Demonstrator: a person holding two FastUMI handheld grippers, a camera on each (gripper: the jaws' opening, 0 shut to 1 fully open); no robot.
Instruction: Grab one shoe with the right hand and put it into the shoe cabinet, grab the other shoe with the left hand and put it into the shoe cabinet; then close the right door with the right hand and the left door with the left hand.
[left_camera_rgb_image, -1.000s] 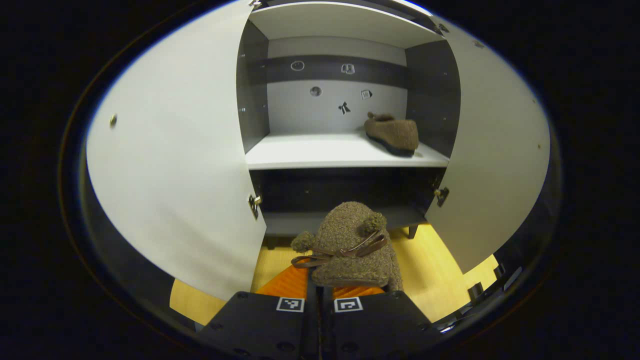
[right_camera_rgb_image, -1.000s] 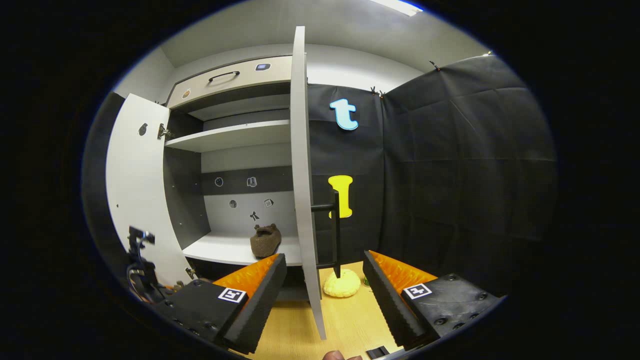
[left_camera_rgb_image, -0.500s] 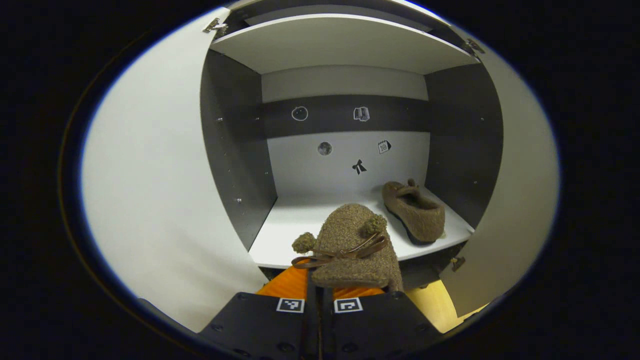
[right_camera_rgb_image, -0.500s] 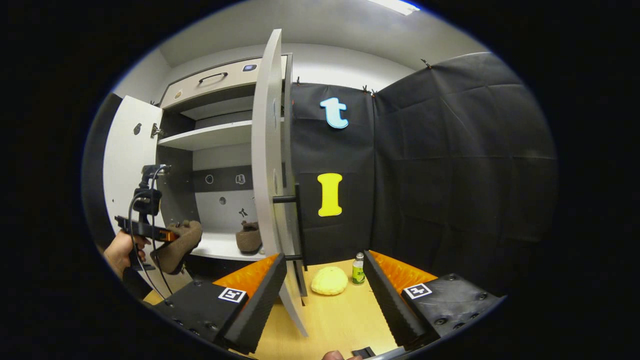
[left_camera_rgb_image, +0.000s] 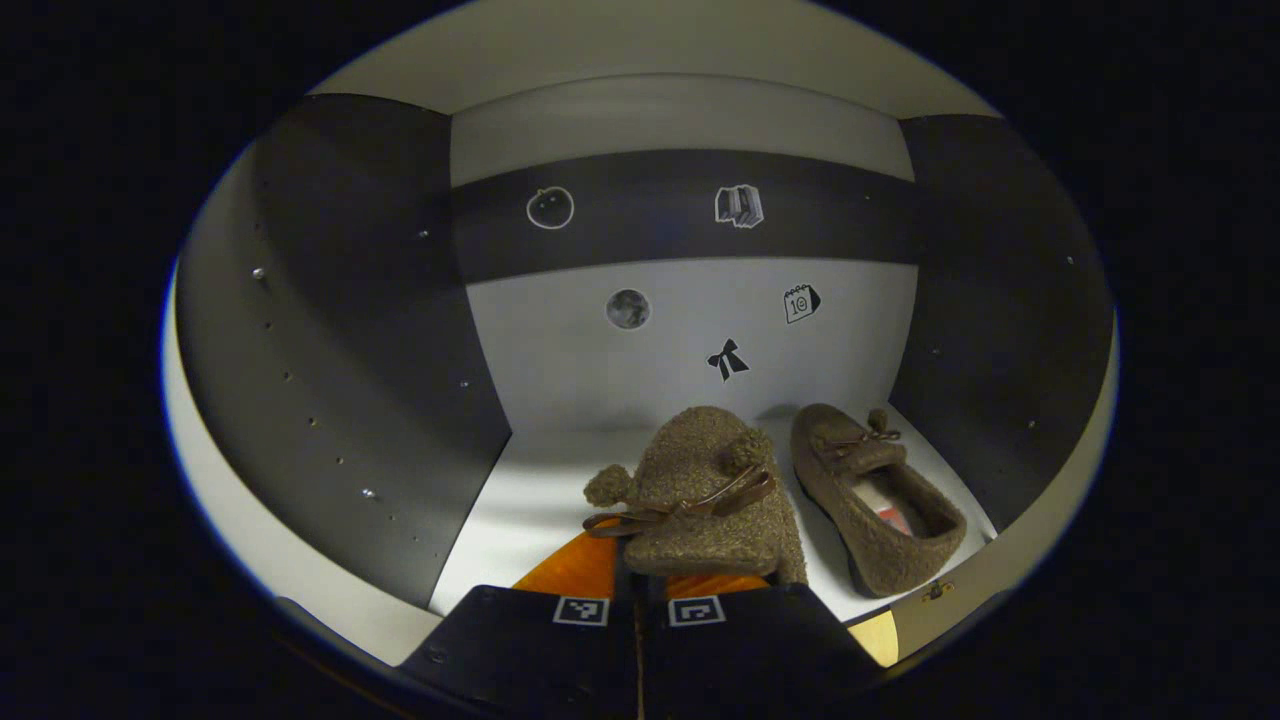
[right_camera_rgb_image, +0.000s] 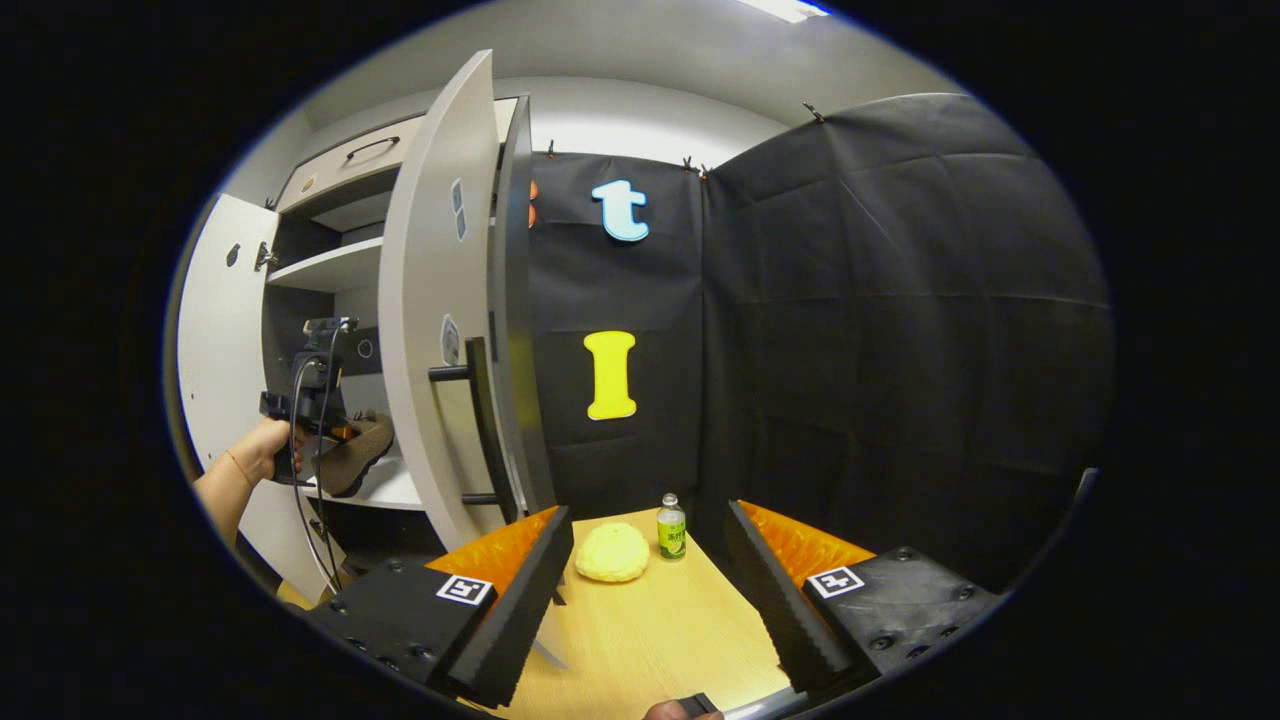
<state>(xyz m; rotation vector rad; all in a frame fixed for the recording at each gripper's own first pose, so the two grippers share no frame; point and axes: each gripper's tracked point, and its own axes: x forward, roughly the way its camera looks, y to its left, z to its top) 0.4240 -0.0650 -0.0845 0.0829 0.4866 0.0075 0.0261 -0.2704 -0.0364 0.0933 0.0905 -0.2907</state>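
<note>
A fuzzy brown shoe (left_camera_rgb_image: 700, 500) with a bow and pompoms is pinched at its heel by my left gripper (left_camera_rgb_image: 640, 572), which is shut on it, inside the cabinet compartment. The other shoe (left_camera_rgb_image: 880, 500) lies on the white shelf (left_camera_rgb_image: 530, 510) just right of it, toe toward the back wall. Whether the held shoe touches the shelf I cannot tell. In the right gripper view, a hand holds the left gripper (right_camera_rgb_image: 305, 400) and that shoe (right_camera_rgb_image: 360, 455) over the shelf. My right gripper (right_camera_rgb_image: 650, 590) stands open and holds nothing, beside the open right door (right_camera_rgb_image: 440, 330).
The right door carries a dark bar handle (right_camera_rgb_image: 480, 420). The left door (right_camera_rgb_image: 215, 350) stands open at the far left. A yellow round object (right_camera_rgb_image: 612, 552) and a small green bottle (right_camera_rgb_image: 671, 527) sit on the wooden floor (right_camera_rgb_image: 650, 640) by the black cloth wall.
My left gripper has carried the shoe up and forward, from below the shelf into the compartment beside the other shoe. The right gripper view has swung right, past the right door's outer face.
</note>
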